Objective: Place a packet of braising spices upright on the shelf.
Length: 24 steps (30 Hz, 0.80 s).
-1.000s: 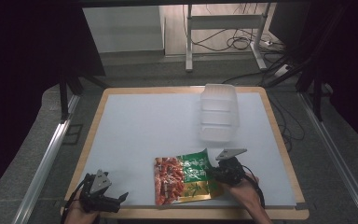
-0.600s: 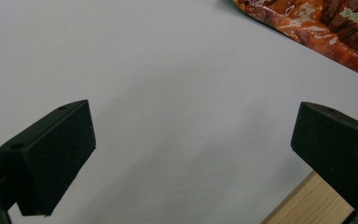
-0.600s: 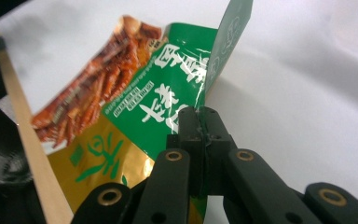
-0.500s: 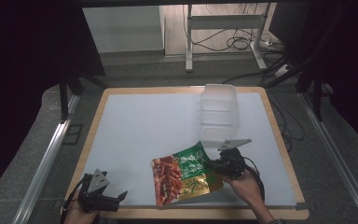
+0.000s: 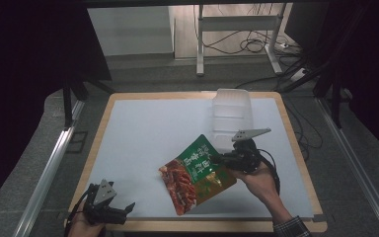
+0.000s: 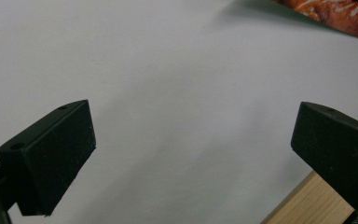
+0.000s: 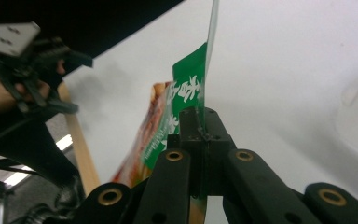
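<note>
A green and red snack bag (image 5: 196,173) is lifted and tilted above the white table top, held at its right edge. My right gripper (image 5: 223,160) is shut on that edge; in the right gripper view the bag (image 7: 186,93) stands edge-on, pinched between the closed jaws (image 7: 200,128). My left gripper (image 5: 121,211) rests at the front left corner of the table, open with nothing between its jaws; the left gripper view has its wide-apart jaws over bare white surface, with a corner of the bag (image 6: 335,11) at the top right.
A clear plastic container (image 5: 232,116) stands behind the right gripper near the table's far right. The wooden rim (image 5: 217,226) frames the white table top (image 5: 148,143). The left hand and its gripper (image 7: 32,60) appear far off in the right gripper view.
My right gripper has lifted the bag and carried it up and toward the container, tilting it more. The left gripper stayed at the front left corner.
</note>
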Each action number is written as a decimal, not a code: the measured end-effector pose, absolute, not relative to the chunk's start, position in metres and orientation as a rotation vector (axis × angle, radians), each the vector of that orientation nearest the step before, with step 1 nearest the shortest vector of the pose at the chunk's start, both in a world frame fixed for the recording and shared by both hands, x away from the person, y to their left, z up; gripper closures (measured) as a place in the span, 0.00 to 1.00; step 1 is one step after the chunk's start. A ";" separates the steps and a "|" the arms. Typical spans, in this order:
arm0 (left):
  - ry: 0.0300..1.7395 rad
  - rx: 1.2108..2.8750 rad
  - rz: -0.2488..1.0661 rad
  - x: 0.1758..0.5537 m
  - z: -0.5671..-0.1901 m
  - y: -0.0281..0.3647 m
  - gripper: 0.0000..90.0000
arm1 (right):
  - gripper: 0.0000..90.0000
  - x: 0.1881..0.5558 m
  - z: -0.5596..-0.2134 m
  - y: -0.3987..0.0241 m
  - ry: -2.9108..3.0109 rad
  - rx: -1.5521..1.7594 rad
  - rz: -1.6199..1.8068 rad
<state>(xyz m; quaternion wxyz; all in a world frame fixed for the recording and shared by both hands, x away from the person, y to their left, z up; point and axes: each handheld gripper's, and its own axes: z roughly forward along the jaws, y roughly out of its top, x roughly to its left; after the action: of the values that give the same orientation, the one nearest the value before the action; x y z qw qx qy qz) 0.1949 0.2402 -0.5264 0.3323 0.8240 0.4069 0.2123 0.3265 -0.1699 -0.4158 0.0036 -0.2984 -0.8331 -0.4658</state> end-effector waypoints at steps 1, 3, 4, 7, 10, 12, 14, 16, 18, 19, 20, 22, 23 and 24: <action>1.062 2.154 0.555 0.195 -0.526 0.240 0.00 | 0.99 0.327 -0.409 -0.168 -2.611 -0.928 -1.462; 1.062 2.153 0.555 0.195 -0.526 0.240 0.00 | 0.99 0.328 -0.405 -0.167 -2.613 -0.921 -1.466; 1.062 2.152 0.555 0.195 -0.526 0.240 0.00 | 0.99 0.329 -0.397 -0.164 -2.621 -0.901 -1.468; 1.063 2.148 0.552 0.195 -0.526 0.241 0.00 | 0.99 0.330 -0.390 -0.162 -2.629 -0.885 -1.470; 1.065 2.141 0.550 0.195 -0.526 0.242 0.00 | 0.99 0.330 -0.378 -0.159 -2.645 -0.879 -1.469; 1.068 2.135 0.548 0.195 -0.526 0.242 0.00 | 0.99 0.331 -0.370 -0.158 -2.656 -0.870 -1.474; 1.068 2.135 0.548 0.195 -0.526 0.242 0.00 | 0.99 0.331 -0.364 -0.158 -2.664 -0.863 -1.483; 1.068 2.137 0.549 0.195 -0.526 0.242 0.00 | 0.99 0.332 -0.359 -0.159 -2.667 -0.862 -1.490; 1.066 2.139 0.550 0.195 -0.526 0.242 0.00 | 0.99 0.335 -0.356 -0.160 -2.671 -0.863 -1.497; 1.066 2.139 0.549 0.195 -0.526 0.242 0.00 | 0.99 0.336 -0.354 -0.161 -2.672 -0.865 -1.502; 1.066 2.137 0.549 0.195 -0.526 0.242 0.00 | 0.99 0.337 -0.352 -0.162 -2.674 -0.871 -1.502; 1.067 2.136 0.548 0.195 -0.526 0.242 0.00 | 0.99 0.340 -0.349 -0.164 -2.675 -0.882 -1.512; 1.067 2.135 0.548 0.195 -0.526 0.242 0.00 | 0.99 0.342 -0.348 -0.165 -2.678 -0.891 -1.515; 1.066 2.136 0.548 0.195 -0.526 0.242 0.00 | 0.99 0.344 -0.346 -0.166 -2.677 -0.902 -1.516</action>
<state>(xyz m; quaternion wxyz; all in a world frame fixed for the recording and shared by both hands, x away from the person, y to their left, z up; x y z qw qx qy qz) 0.1954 0.2420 -0.5263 0.3391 0.8204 0.4095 0.2105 0.3436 -0.1656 -0.3460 -0.0322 -0.2813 -0.8345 -0.4726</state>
